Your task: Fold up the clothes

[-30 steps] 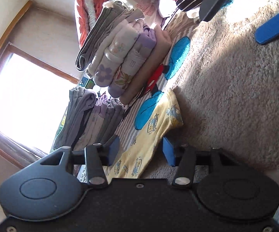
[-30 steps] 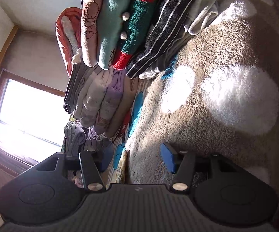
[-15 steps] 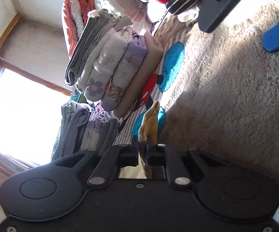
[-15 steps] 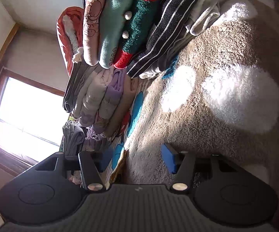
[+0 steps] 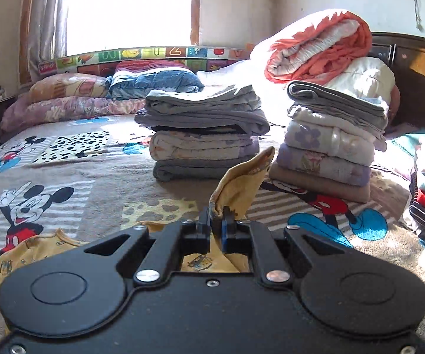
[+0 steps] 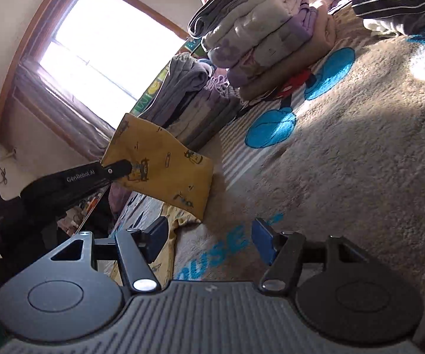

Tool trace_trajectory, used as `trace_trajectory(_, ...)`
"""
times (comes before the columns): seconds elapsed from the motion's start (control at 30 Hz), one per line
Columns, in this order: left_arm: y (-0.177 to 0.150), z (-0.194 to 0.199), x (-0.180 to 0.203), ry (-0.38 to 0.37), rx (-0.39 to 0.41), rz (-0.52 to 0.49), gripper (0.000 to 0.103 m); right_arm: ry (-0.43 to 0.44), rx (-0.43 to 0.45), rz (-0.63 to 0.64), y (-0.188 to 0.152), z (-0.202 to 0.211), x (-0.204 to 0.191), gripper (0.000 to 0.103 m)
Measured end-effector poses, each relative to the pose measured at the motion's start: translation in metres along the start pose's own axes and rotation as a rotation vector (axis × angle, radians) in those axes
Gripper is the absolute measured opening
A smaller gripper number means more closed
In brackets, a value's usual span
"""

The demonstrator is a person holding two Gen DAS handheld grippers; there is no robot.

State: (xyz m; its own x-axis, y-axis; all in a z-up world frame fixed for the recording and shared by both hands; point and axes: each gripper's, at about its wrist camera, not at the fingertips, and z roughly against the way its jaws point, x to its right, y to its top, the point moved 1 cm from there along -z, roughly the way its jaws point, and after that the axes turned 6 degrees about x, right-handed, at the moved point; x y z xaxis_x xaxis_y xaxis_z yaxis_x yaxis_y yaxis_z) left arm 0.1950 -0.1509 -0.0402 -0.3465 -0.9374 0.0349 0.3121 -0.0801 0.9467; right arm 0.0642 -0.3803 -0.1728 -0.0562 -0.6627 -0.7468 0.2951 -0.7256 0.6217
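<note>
The left gripper (image 5: 216, 227) is clamped on a corner of the yellow printed cotton garment (image 5: 241, 183), lifting it above the beige cartoon-mouse fleece blanket (image 5: 100, 162); folded stacks sit at twelve and one o'clock. The right gripper (image 6: 209, 237) hovers over the blanket, its jaws opening with nothing between them, the garment hanging at eleven o'clock.
</note>
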Motion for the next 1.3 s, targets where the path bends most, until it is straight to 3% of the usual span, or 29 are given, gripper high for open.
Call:
trace_trajectory(0.1,-0.006,0.006,-0.043,0.041,-0.010,0.099,0.007,0.039,-0.094,0.142,-0.020,-0.017,-0.032,0.063)
trace_trajectory(0.23,-0.022,0.012,-0.088,0.103,-0.029,0.189,0.007,0.015,-0.193,0.327,-0.047,-0.033,-0.063,0.061)
trace_trajectory(0.43,-0.044,0.016,-0.141,0.124,-0.034,0.305,0.007,-0.015,-0.239,0.474,-0.065,-0.034,-0.080,0.053)
trace_trajectory(0.67,-0.053,0.025,-0.157,0.088,0.061,0.326,0.007,-0.043,-0.253,0.597,-0.078,-0.030,-0.089,0.023)
trace_trajectory(0.87,-0.043,0.015,-0.158,0.085,0.088,0.230,0.007,-0.050,-0.240,0.654,-0.084,-0.034,-0.094,0.006)
trace_trajectory(1.13,-0.037,0.018,-0.172,0.076,0.125,0.202,0.007,-0.015,-0.211,0.721,-0.091,-0.031,-0.115,0.004)
trace_trajectory(1.3,-0.035,0.023,-0.191,0.086,0.143,0.254,0.007,0.007,-0.196,0.792,-0.098,-0.026,-0.129,0.004)
